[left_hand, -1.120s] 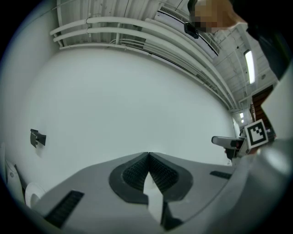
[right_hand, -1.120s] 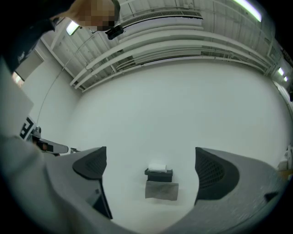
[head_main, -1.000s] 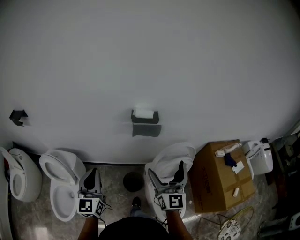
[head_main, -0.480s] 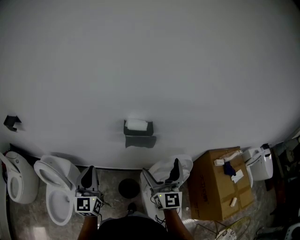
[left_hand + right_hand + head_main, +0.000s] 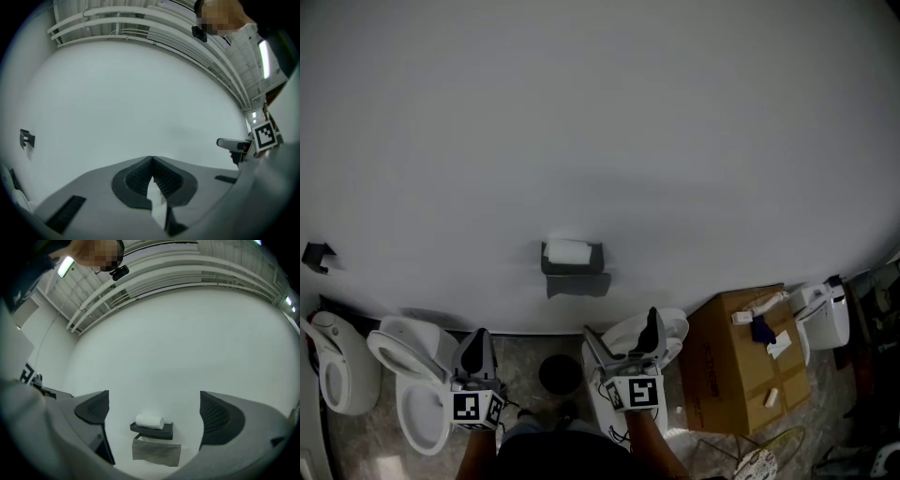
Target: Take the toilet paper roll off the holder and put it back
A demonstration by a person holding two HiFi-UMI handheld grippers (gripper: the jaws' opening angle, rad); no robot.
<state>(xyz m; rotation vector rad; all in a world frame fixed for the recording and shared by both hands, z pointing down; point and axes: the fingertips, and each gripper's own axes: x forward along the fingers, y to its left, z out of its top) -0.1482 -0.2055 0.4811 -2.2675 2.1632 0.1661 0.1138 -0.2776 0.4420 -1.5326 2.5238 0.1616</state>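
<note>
on the wall (image 5: pixel 600 131) at 12 o'clock, one toilet paper roll (image 5: pixel 569 250) tops one holder (image 5: pixel 573 265), seen past right gripper (image 5: pixel 620 324) jaws, wide, empty; left gripper (image 5: pixel 477 337) jaws meet, empty.

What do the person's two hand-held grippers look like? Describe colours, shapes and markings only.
The left gripper and right gripper look alike. Each has two long, tapering dark-grey jaws on a grey body, with a white cube carrying black square markers at its base. In the gripper views the inner pads are dark with a fine ribbed texture.
</note>
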